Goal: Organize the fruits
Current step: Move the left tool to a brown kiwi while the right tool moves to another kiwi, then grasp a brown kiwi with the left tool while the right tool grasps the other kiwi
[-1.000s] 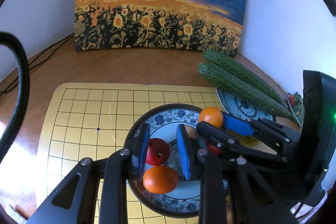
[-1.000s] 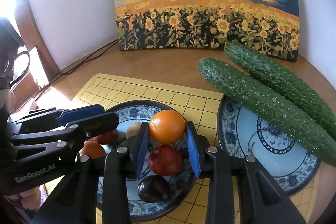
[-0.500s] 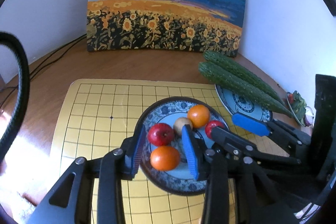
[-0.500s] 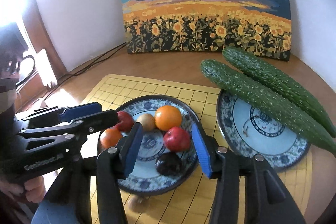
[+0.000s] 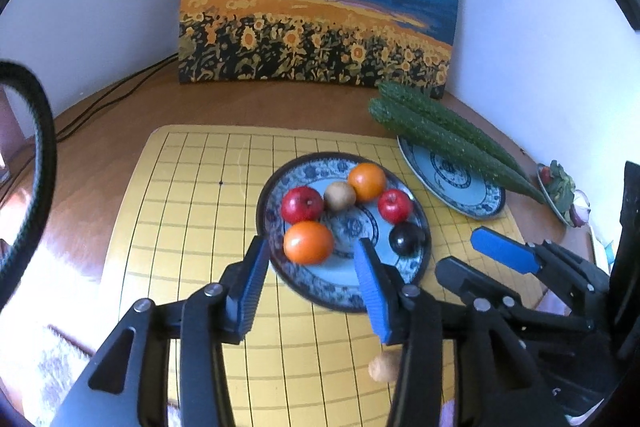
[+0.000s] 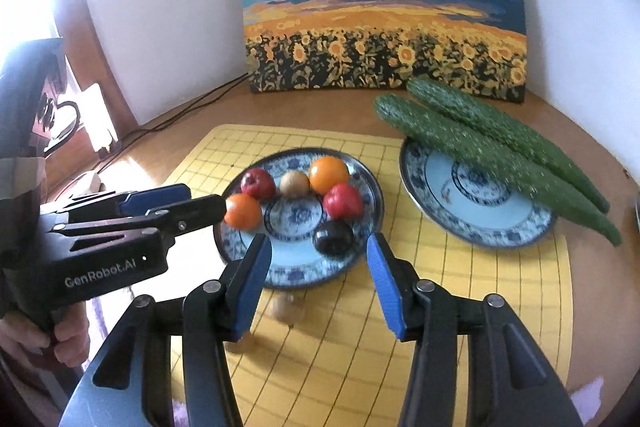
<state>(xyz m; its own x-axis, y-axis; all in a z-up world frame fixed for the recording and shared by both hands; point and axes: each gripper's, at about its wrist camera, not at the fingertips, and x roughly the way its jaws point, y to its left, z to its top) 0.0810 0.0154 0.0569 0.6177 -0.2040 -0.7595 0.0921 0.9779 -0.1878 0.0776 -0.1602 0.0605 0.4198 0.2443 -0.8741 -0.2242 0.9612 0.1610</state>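
A blue-patterned plate [image 5: 340,287] [image 6: 296,259] on the yellow grid mat holds two oranges [image 5: 308,242] [image 6: 329,174], two red apples [image 5: 302,204] [image 6: 343,201], a tan fruit [image 5: 339,195] [image 6: 294,183] and a dark plum [image 5: 406,239] [image 6: 333,237]. A small tan fruit [image 5: 385,366] [image 6: 283,307] lies on the mat in front of the plate. My left gripper [image 5: 310,281] is open and empty, just short of the plate's near rim. My right gripper [image 6: 318,281] is open and empty, also in front of the plate.
A second patterned plate [image 6: 476,223] to the right carries two long cucumbers [image 6: 492,155] [image 5: 448,139]. A sunflower painting [image 6: 380,3] leans on the wall behind. Cables [image 5: 108,99] run along the back left of the wooden table. A small dish of greens [image 5: 560,187] sits far right.
Both grippers have pulled back from over the plate and opened wider. The orange held between the right gripper's fingers one second ago now lies on the plate.
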